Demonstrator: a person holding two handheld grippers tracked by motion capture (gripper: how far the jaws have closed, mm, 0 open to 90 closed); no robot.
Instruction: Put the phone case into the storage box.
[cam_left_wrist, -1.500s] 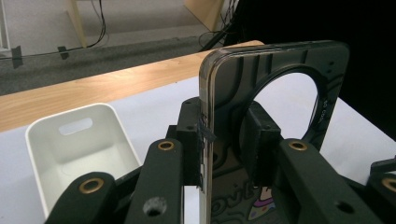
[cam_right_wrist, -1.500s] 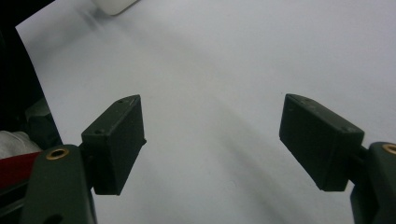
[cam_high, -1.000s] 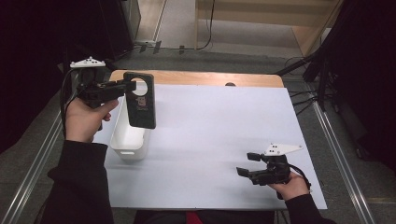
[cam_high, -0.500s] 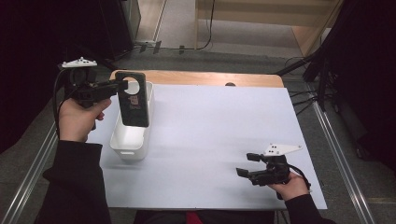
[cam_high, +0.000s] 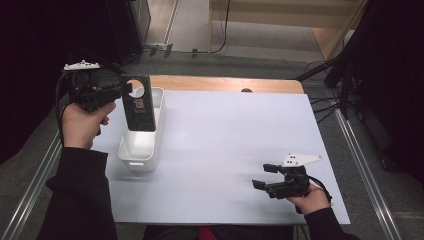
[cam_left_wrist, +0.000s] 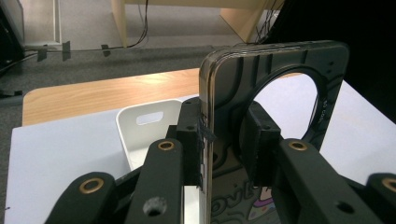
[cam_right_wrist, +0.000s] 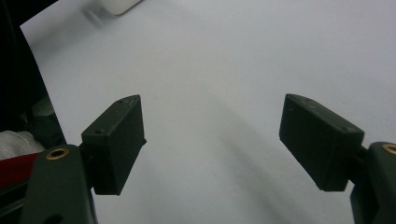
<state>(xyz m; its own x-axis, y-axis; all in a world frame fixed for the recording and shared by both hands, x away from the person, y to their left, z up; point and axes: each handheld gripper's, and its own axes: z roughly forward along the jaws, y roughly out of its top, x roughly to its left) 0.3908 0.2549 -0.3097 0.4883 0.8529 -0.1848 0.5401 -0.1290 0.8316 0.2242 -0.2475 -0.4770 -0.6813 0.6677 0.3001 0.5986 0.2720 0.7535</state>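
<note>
Left gripper (cam_high: 121, 89) pinches the upper edge of a dark phone case (cam_high: 138, 102) so it hangs upright over the white bin (cam_high: 150, 131), seemingly ready to drop in, while the right gripper (cam_high: 260, 186) rests empty, jaws wide apart.

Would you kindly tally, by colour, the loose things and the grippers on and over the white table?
Black: 3 – the phone case, held upright over the bin by the left gripper, and the right gripper, open above the table.
White: 1 – the bin.
Total: 4
</note>
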